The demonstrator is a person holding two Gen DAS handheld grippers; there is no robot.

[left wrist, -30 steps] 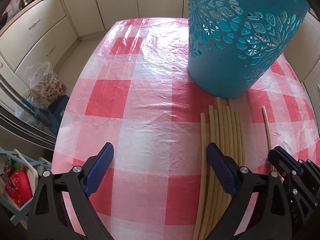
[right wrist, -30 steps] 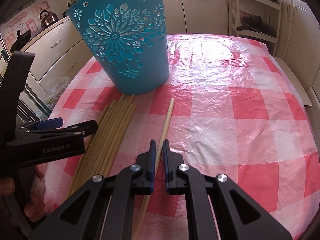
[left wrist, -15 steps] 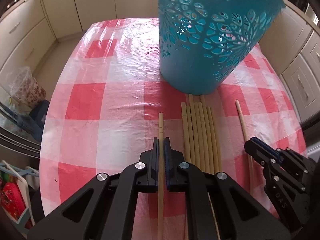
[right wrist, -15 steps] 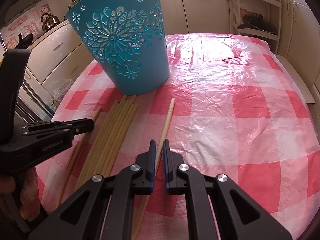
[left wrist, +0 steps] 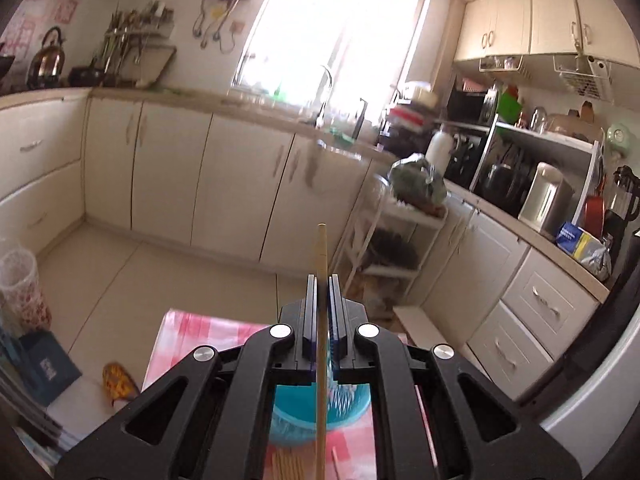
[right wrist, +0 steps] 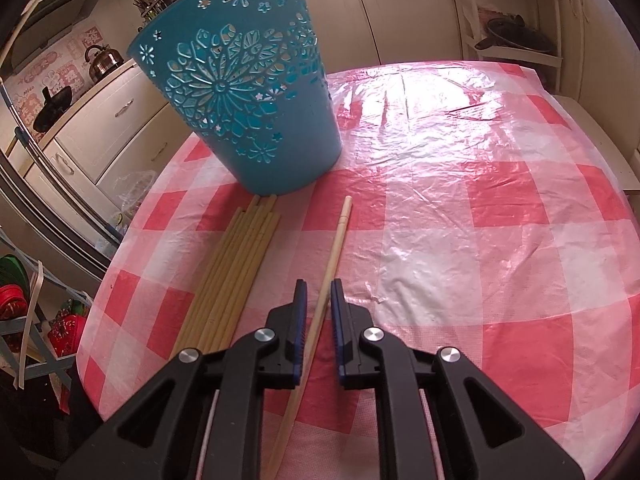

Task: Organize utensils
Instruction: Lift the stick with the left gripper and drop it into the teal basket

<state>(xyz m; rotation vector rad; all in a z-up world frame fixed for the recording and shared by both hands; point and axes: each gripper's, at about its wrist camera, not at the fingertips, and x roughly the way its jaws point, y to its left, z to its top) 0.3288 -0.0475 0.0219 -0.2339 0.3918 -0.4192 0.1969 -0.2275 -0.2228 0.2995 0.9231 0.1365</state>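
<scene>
1 chopstick (left wrist: 321, 320) clamped between the left gripper (left wrist: 321, 304) fingers, raised over the blue basket (left wrist: 316, 408); 1 loose chopstick (right wrist: 320, 308) lying between the opening right gripper (right wrist: 319, 300) fingers; bundle (right wrist: 236, 268) left of them on the tabletop (right wrist: 480, 220); barely begun

Daylight comes strongly through the window (left wrist: 332, 28) in my left view and burns it out to white; the counter below it looks soft and a little smeared from motion. My right view is sharper. There the plastic tablecloth (right wrist: 460, 184) shines with white glare toward its far edge. Both views bend hard at the borders, with dark rounded corners, and straight cabinet (left wrist: 168, 168) lines curve
</scene>
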